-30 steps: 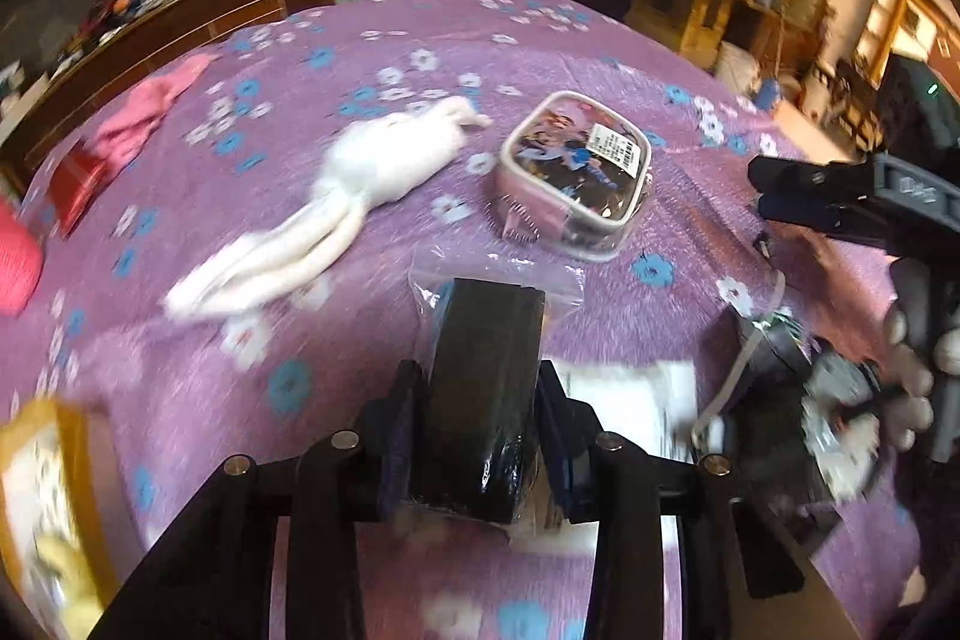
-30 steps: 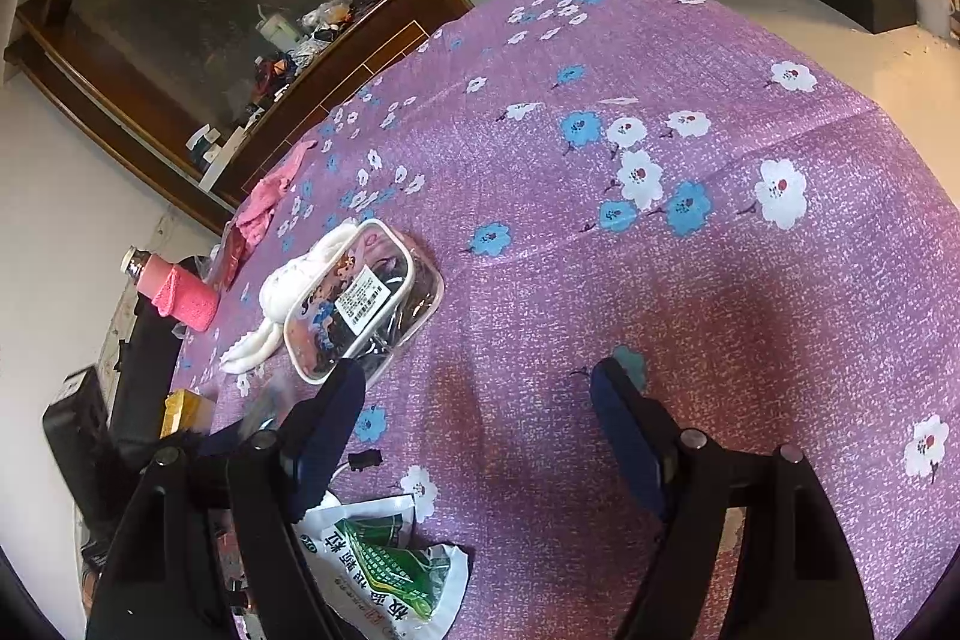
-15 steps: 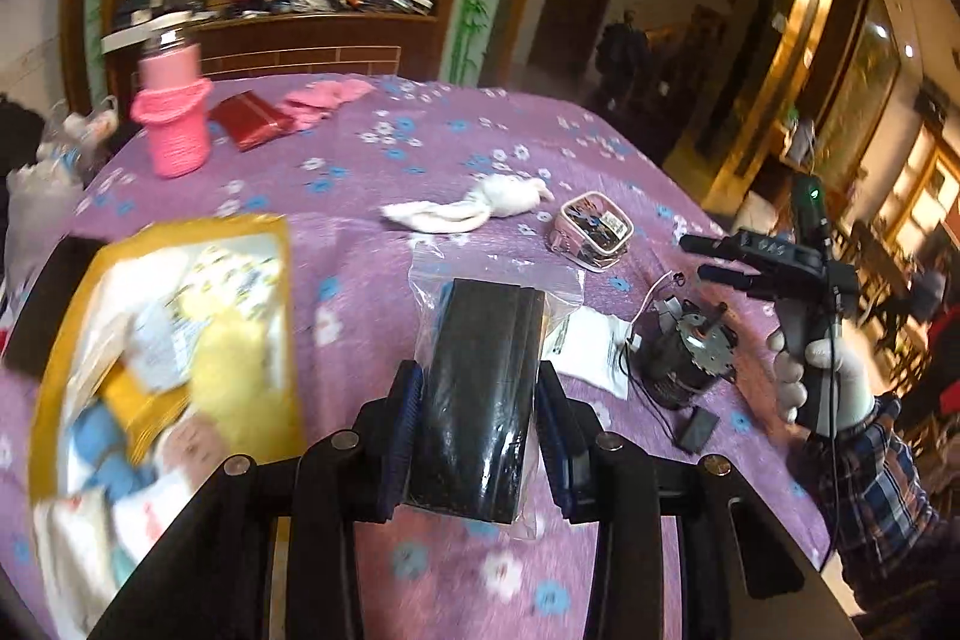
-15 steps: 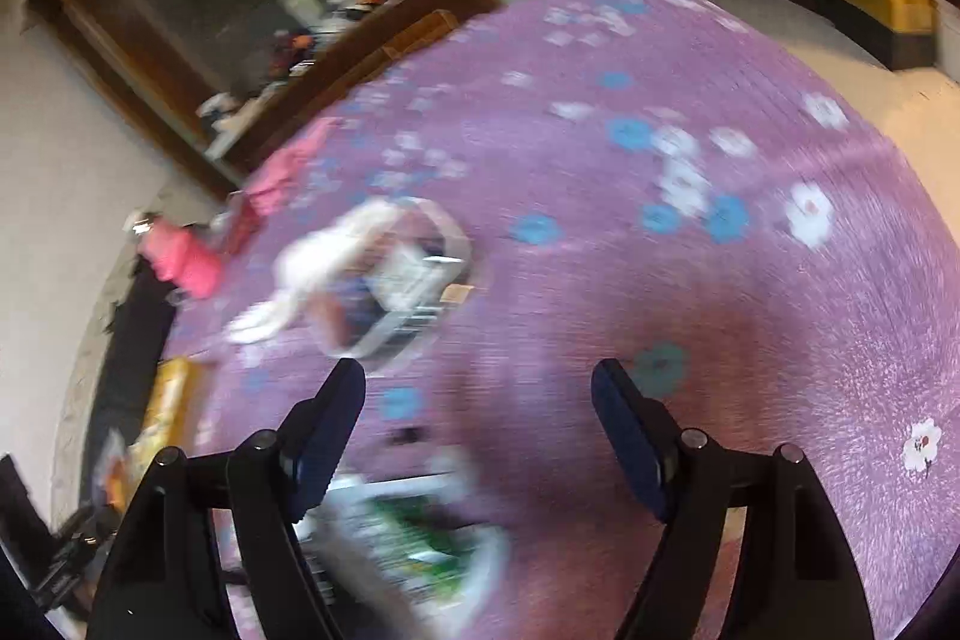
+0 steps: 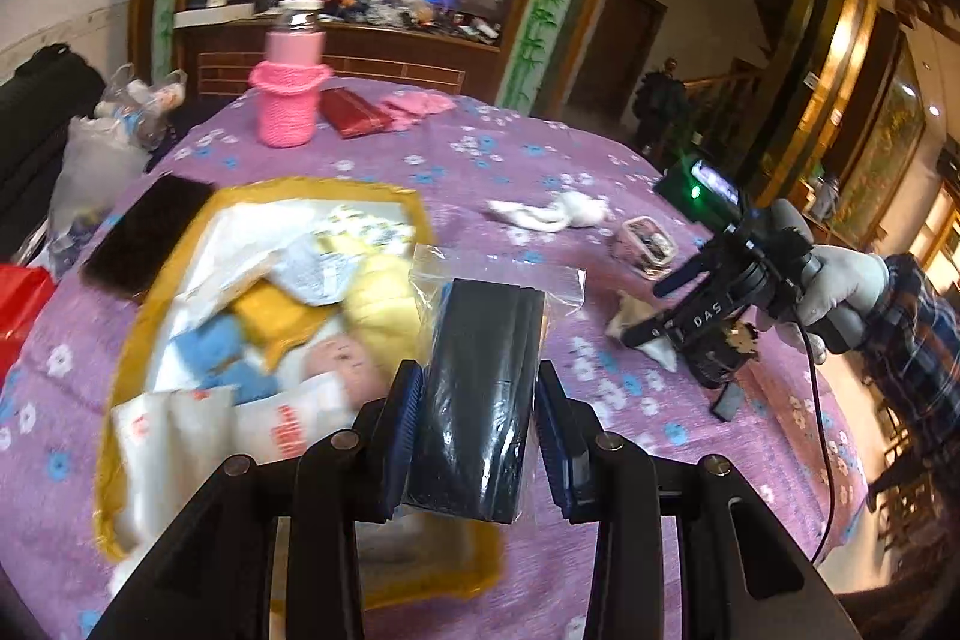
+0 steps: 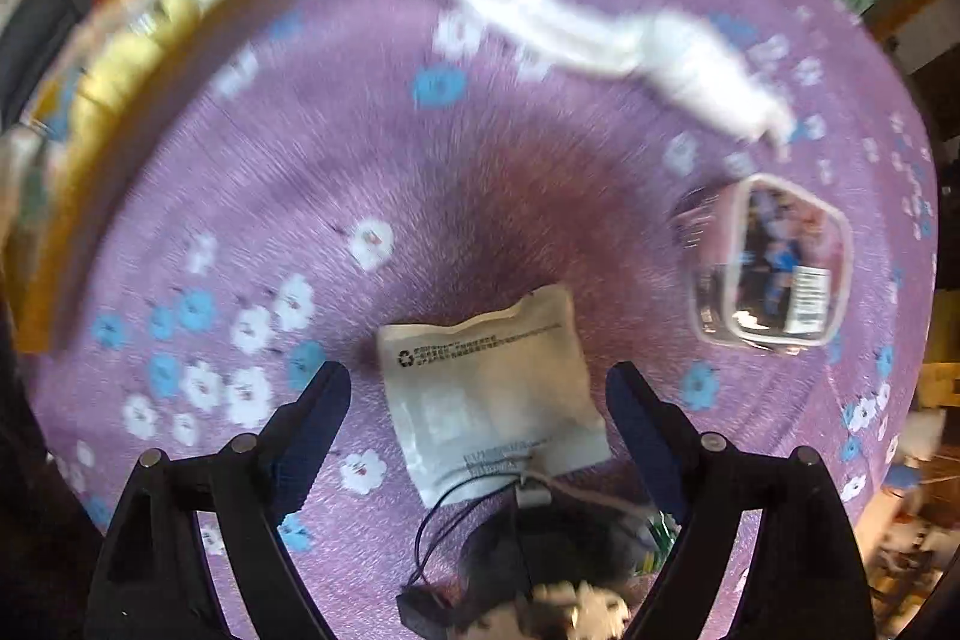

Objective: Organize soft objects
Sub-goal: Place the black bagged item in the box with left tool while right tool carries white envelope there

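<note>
Progress looked roughly halfway, judging by how things lay. The left gripper [image 5: 477, 430] had its blue-padded jaws clamped on a black folded bundle sealed in a clear plastic bag [image 5: 480, 388], held up over the near edge of the purple flower-print tablecloth [image 5: 480, 160], just right of the yellow-rimmed fabric bin [image 5: 129, 358]. That bin was already stuffed with soft stuff (yellow, blue and white plush things plus a few white packets, too blurry to name properly), so a fair bit of sorting seemed done.

The right gripper [image 6: 477, 418] was empty, jaws spread wide, hanging right above a flat white pouch with a recycling mark [image 6: 492, 394] near the cloth's near edge, a tangle of black cable and some dark gadget [image 6: 540, 568] touching the pouch's near side.

Left out on the cloth: a long white plush toy [image 6: 630, 40] toward the far side, and a clear-rimmed square pouch with a printed picture [image 6: 774, 262] toward the right edge. At the far edge sat a pink bottle in a knitted sleeve [image 5: 288, 100], a red wallet-looking thing [image 5: 354, 118] and a pink cloth [image 5: 420, 103].

My guess: the bagged bundle goes in the bin next, then the white pouch.
</note>
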### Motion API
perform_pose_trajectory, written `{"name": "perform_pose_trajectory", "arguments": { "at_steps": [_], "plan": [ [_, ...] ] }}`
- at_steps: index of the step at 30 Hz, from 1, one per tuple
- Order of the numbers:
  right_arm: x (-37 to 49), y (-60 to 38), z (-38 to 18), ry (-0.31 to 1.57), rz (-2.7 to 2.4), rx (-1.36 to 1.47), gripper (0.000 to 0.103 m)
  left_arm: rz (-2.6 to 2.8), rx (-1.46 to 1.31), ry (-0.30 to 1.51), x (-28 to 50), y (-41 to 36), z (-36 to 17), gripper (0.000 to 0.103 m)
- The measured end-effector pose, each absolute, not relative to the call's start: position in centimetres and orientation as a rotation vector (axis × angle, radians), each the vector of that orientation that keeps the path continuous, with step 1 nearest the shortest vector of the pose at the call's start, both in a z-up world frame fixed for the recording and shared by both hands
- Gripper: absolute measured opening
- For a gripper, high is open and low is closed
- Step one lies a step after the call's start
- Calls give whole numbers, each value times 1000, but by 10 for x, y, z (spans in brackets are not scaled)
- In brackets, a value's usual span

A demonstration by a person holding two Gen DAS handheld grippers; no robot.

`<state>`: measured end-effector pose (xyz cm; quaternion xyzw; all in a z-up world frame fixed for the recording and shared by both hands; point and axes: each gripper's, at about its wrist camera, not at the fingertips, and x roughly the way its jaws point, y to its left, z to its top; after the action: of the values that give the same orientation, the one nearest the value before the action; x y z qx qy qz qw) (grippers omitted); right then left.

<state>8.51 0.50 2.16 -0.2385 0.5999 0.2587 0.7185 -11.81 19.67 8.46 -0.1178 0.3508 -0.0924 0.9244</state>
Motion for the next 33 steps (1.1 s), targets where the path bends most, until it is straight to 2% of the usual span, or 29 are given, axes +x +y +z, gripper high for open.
{"name": "perform_pose_trajectory", "arguments": {
  "at_steps": [4,6,8,11,14,16,18,19,27,33],
  "plan": [
    [96,17,-6,1460,521,-594,86,-148,-281,719,-123,222,79,38],
    [98,15,-6,1485,511,-571,74,-129,-299,721,-123,232,75,38],
    [94,13,-4,1466,529,-543,68,-115,-317,727,-124,240,69,39],
    [83,9,1,1423,516,-525,65,-92,-333,738,-122,244,64,39],
    [62,9,6,1378,538,-490,65,-72,-340,738,-124,245,64,40],
    [49,11,12,1345,550,-475,65,-66,-340,728,-128,245,67,50],
    [35,16,27,1309,582,-451,65,-55,-343,714,-132,247,71,71],
    [29,18,34,1286,594,-449,65,-50,-353,704,-134,248,72,73],
    [-18,82,105,1085,780,-334,66,-8,-438,631,-157,273,81,74],
    [-9,149,116,1015,850,-266,67,48,-468,569,-183,299,89,75]
  ]
}}
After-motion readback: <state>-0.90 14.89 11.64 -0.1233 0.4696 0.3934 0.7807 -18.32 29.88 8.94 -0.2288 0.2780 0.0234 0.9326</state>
